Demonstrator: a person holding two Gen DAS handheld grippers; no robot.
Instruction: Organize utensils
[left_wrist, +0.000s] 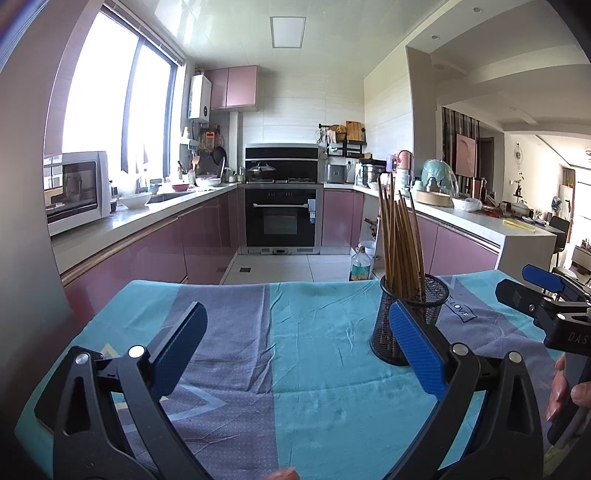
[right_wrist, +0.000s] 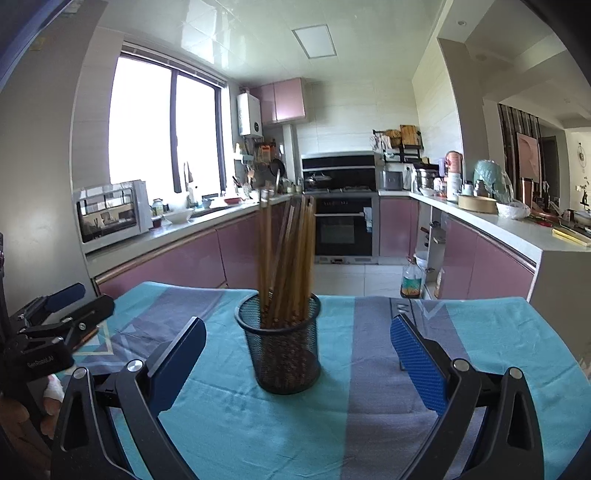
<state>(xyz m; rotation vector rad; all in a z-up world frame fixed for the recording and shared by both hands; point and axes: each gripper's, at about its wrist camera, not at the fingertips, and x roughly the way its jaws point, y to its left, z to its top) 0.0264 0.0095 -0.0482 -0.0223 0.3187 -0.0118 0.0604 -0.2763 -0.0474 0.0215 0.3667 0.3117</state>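
Observation:
A black mesh cup (right_wrist: 283, 350) stands upright on the table with several wooden chopsticks (right_wrist: 286, 258) in it. It also shows in the left wrist view (left_wrist: 413, 317), chopsticks (left_wrist: 400, 240) upright. My right gripper (right_wrist: 297, 347) is open and empty, the cup between its spread fingers but a little beyond the pads. My left gripper (left_wrist: 297, 339) is open and empty, left of the cup; its right finger (left_wrist: 417, 350) overlaps the cup in view. The right gripper (left_wrist: 532, 291) shows at the right edge of the left wrist view, the left gripper (right_wrist: 70, 306) at the left edge of the right wrist view.
The table is covered by a teal and grey-purple cloth (right_wrist: 369, 387). Beyond its far edge lies the kitchen floor with a plastic bottle (right_wrist: 410, 282), pink cabinets, an oven (right_wrist: 341, 225) and a microwave (right_wrist: 110, 216) on the left counter.

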